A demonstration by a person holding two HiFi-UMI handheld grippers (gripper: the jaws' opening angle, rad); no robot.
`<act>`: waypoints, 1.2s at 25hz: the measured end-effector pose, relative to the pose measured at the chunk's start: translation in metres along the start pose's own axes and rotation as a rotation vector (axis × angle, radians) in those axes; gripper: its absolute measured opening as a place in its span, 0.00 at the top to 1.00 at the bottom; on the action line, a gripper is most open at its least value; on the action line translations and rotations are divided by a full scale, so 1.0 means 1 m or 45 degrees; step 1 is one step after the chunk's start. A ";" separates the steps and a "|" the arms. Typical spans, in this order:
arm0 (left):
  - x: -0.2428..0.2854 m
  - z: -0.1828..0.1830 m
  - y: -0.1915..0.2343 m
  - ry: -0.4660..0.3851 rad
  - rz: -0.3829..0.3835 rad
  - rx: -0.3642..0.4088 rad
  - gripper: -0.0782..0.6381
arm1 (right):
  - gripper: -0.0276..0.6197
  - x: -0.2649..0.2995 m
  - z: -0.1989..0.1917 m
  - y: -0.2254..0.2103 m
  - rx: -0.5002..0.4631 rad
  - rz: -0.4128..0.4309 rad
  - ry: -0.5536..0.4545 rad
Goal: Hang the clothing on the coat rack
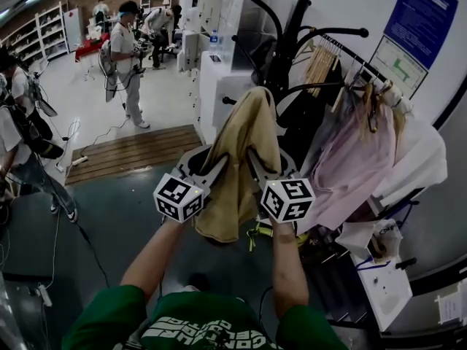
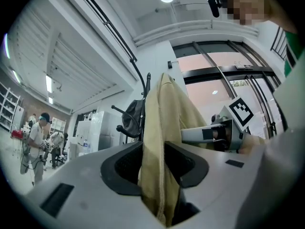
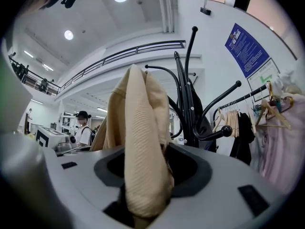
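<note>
A tan garment point(image 1: 241, 159) hangs in long folds from a curved arm of the black coat rack point(image 1: 288, 42), its top draped over the hook. My left gripper point(image 1: 201, 168) and right gripper point(image 1: 266, 165) flank it at mid height. In the left gripper view the garment point(image 2: 164, 118) runs between the spread jaws of the left gripper point(image 2: 155, 163), with dark gaps beside the cloth. In the right gripper view the garment point(image 3: 140, 128) lies loosely in the wide jaws of the right gripper point(image 3: 152, 168), with the rack point(image 3: 188, 89) just behind. Both grippers are open.
Right of the rack, a clothes rail carries wooden hangers and a pink garment point(image 1: 357, 166). A white cabinet point(image 1: 219, 86) stands behind the rack. A wooden platform point(image 1: 131, 152) lies to the left. People point(image 1: 128, 57) stand further back and at the left edge.
</note>
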State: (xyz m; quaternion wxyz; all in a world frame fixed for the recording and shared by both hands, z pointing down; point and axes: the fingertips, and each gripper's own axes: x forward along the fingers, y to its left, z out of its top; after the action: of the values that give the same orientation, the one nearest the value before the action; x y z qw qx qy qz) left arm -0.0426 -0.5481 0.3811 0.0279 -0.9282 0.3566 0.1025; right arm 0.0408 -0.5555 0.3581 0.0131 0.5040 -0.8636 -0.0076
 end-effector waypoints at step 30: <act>-0.083 0.001 -0.104 0.051 0.347 0.023 0.67 | 0.72 -0.150 -0.014 0.015 0.074 0.213 -0.001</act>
State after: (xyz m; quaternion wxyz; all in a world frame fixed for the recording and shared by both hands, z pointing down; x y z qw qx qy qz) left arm -0.0336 -0.4156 0.3957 0.0149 -0.8726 0.4810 0.0834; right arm 0.1019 -0.4180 0.3700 -0.0011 0.4304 -0.9025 0.0185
